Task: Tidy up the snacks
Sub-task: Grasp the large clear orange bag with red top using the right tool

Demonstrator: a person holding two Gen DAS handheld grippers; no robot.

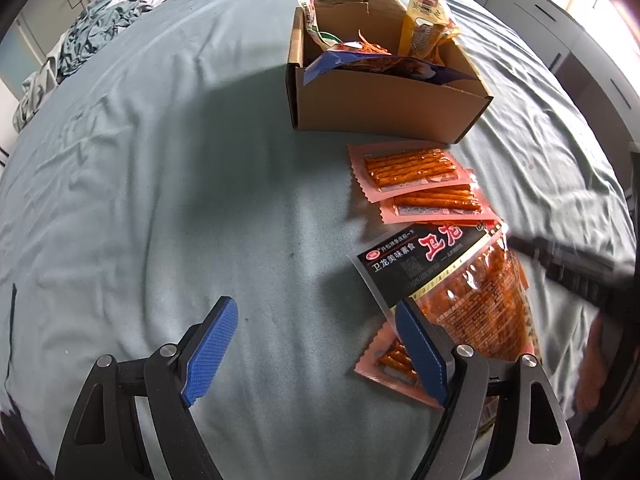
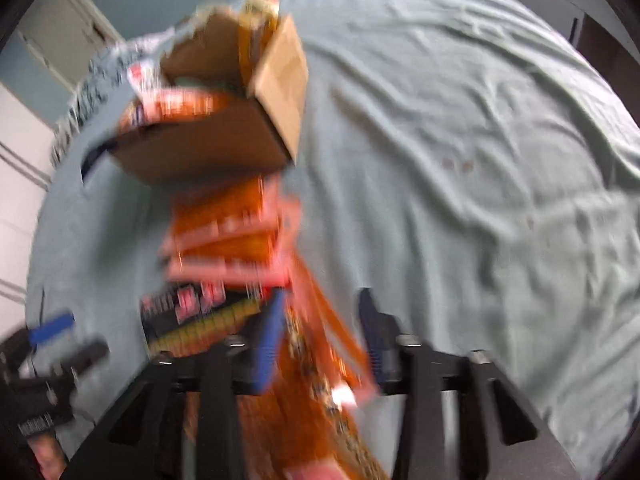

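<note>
On the bed [image 1: 168, 184], grey-green wrinkled sheet, mid-area toward its right edge: open brown cardboard box [image 1: 384, 108] already holding several packets. Just in front of the box lie two pink-edged flat packs of orange spicy sticks [image 1: 412, 168], overlapping. Nearer still lies the large black-and-orange glossy snack bag [image 1: 472, 280], partly on top of another pink pack.

Left claw [image 1: 316, 352] is wide, empty, hanging over bare sheet; its right pad sits over the big bag's corner, contact unclear.

Right claw [image 2: 320, 336] is roughly half open and straddles the big bag's side edge; view is blurred, pads don't look pressed on it.

Handling guess: bag is light, floppy film, slippery, with brittle contents. Pinch the flat sealed edge, not the filled belly. Soft bedding gives, so scooping under an edge should be easy.
</note>
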